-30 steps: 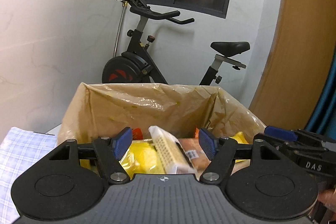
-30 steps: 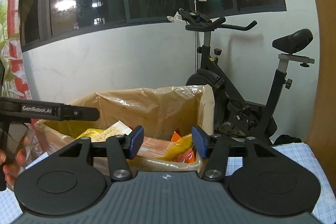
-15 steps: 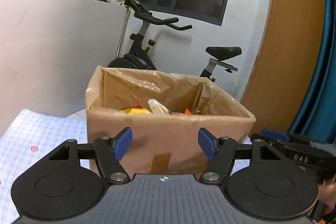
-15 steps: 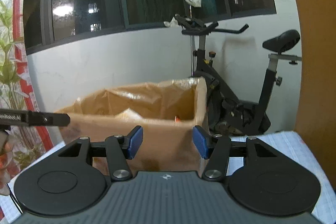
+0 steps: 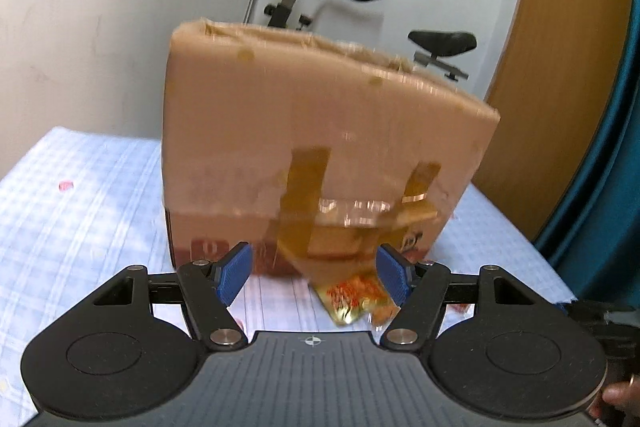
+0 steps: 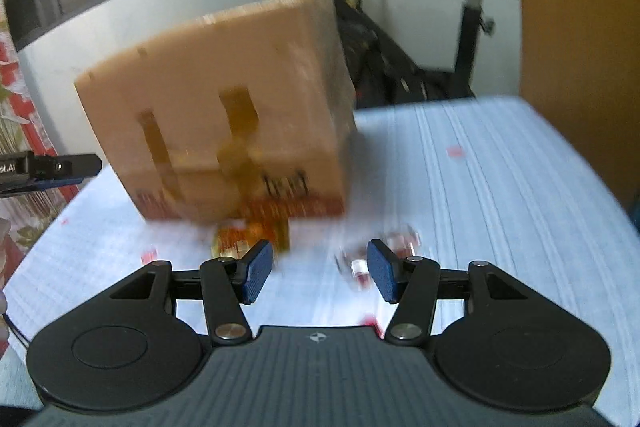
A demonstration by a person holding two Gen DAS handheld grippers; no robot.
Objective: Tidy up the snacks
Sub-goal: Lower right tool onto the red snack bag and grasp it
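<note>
Two grippers: I hold the left gripper (image 5: pixel 313 277) and the right gripper (image 6: pixel 320 271) low over the pale blue checked tablecloth (image 5: pixel 80 211), both tilted down toward the table; I judge this a reach for loose snacks.
Left jaws: moderately apart, gripping nothing; the blue pads (image 5: pixel 234 275) stand clear of the packet.
Right jaws: likewise partly apart and empty, with bare cloth between them.
Nearest snack, left view: one gold foil snack packet with red print (image 5: pixel 352 297) lies flat on the cloth, just inside the right-hand pad and close against the box front.
Nearest snacks, right view: small clear-wrapped sweets with red centres (image 6: pixel 360 269) lie beside the right-hand pad; blur allows a count of about two, no firmer.
Gold packet, right view: one, just beyond the left-hand pad.
Container: one tall brown cardboard box wrapped in tan plastic film (image 5: pixel 320 131), upright mid-table, with strips of amber tape on its front; I judge it the place for the snacks. Its contents are hidden from this low angle.
Background: one black exercise bike (image 6: pixel 472 11) by the white wall, behind the table.
</note>
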